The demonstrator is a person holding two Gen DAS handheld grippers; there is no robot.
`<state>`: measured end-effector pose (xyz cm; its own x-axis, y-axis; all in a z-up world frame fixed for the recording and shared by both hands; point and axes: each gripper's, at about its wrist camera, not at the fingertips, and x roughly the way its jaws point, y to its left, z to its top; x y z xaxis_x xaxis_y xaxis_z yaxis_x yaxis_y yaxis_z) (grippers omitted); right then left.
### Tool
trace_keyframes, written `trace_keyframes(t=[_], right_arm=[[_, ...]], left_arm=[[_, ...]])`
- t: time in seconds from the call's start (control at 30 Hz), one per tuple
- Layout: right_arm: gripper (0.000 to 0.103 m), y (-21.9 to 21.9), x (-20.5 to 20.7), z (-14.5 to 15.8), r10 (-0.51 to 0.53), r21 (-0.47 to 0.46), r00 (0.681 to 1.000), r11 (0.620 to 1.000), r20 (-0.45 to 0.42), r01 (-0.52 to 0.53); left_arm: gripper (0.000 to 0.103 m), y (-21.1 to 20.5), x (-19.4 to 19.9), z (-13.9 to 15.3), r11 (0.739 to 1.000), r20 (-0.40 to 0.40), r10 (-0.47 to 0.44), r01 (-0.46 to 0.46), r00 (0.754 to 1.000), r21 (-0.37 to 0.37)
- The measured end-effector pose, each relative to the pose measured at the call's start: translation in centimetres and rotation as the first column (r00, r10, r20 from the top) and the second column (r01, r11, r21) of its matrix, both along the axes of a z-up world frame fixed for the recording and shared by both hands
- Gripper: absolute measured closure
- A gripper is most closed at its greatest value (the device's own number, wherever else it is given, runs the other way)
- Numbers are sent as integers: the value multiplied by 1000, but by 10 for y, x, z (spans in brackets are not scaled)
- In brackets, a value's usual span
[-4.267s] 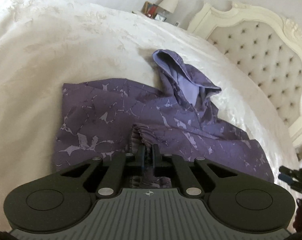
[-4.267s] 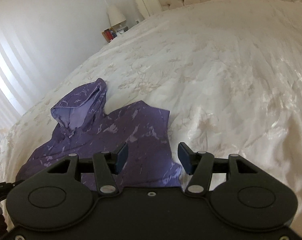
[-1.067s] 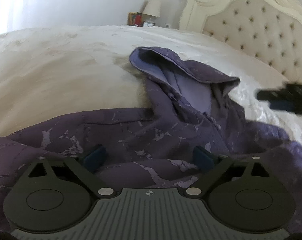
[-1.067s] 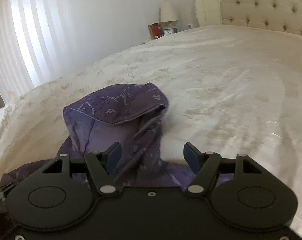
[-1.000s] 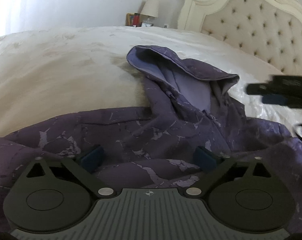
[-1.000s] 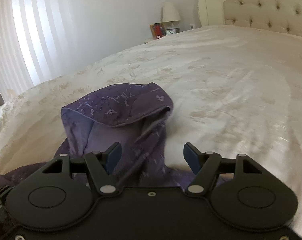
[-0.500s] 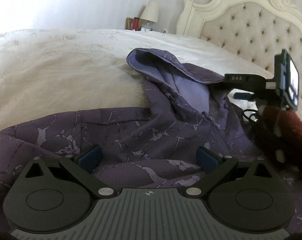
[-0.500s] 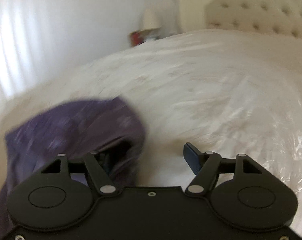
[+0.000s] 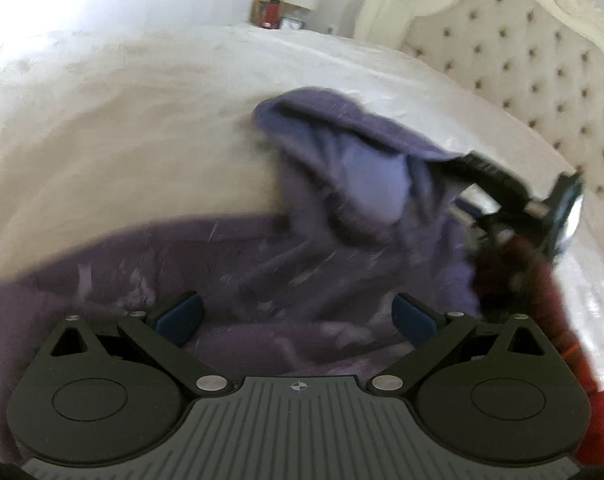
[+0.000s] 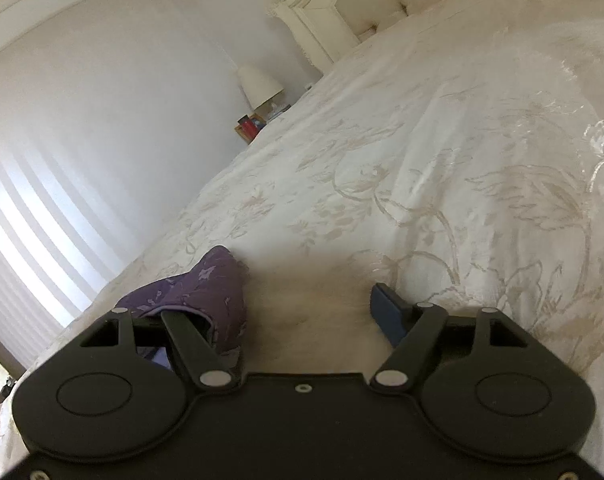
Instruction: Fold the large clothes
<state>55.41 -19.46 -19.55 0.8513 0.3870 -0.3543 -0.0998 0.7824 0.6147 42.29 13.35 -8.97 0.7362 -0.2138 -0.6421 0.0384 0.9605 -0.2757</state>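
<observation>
A purple patterned hoodie (image 9: 294,264) lies on the cream bedspread (image 9: 102,132), its hood (image 9: 365,168) raised toward the headboard. My left gripper (image 9: 298,316) is open and empty just above the hoodie's body. My right gripper (image 10: 305,312) is open; its left finger is tucked inside the hood's edge (image 10: 206,292), hidden by the fabric, and its right finger (image 10: 385,312) is over bare bedspread. In the left wrist view the right gripper (image 9: 497,184) reaches into the hood from the right, held by a hand in a red sleeve.
A tufted cream headboard (image 9: 521,60) stands behind the bed. A nightstand with a lamp (image 10: 260,84) and small items sits by the wall. A window with vertical blinds (image 10: 26,216) is at the left. Bare bedspread (image 10: 461,168) stretches to the right.
My right gripper has swung in and slid its left finger into the hood's edge, lifting it. My left gripper has drawn back a little, still open. The view is blurred with motion.
</observation>
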Motion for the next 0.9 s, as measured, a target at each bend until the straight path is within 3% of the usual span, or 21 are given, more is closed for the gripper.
trace_keyframes(t=[0.17, 0.27, 0.37, 0.5, 0.57, 0.63, 0.7, 0.8, 0.9], right_arm=[[22, -1, 1, 6, 42, 7, 999, 999, 5, -42], [20, 4, -1, 15, 92, -40, 996, 995, 2, -91], [19, 21, -8, 29, 158, -162, 987, 975, 38, -150], [19, 53, -25, 46, 223, -447, 969, 881, 104, -155], [19, 61, -35, 53, 262, -517, 951, 844, 164, -143], [19, 60, -43, 60, 263, -510, 933, 853, 245, -107], [20, 44, -42, 64, 175, -434, 944, 900, 278, -39], [19, 6, -26, 55, 13, -286, 980, 957, 197, 44], [19, -20, -15, 45, -37, -200, 993, 978, 116, 60]], left_arm=[[1, -9, 28, 53, 989, 172, -57, 32, 983, 145], [1, -14, 66, 49, 969, 159, -67, 26, 985, 246], [1, -19, 99, 31, 954, 107, -70, 35, 992, 297], [1, -25, 120, 11, 940, 72, -56, 28, 996, 339], [1, -23, 126, 5, 940, 67, -59, 33, 996, 339], [1, -21, 131, 3, 941, 82, -57, 26, 995, 338], [1, -17, 133, 3, 939, 103, -31, -6, 994, 343], [1, -6, 138, -1, 942, 96, 8, -39, 995, 334], [1, 4, 139, -9, 935, 77, 30, -55, 997, 349]])
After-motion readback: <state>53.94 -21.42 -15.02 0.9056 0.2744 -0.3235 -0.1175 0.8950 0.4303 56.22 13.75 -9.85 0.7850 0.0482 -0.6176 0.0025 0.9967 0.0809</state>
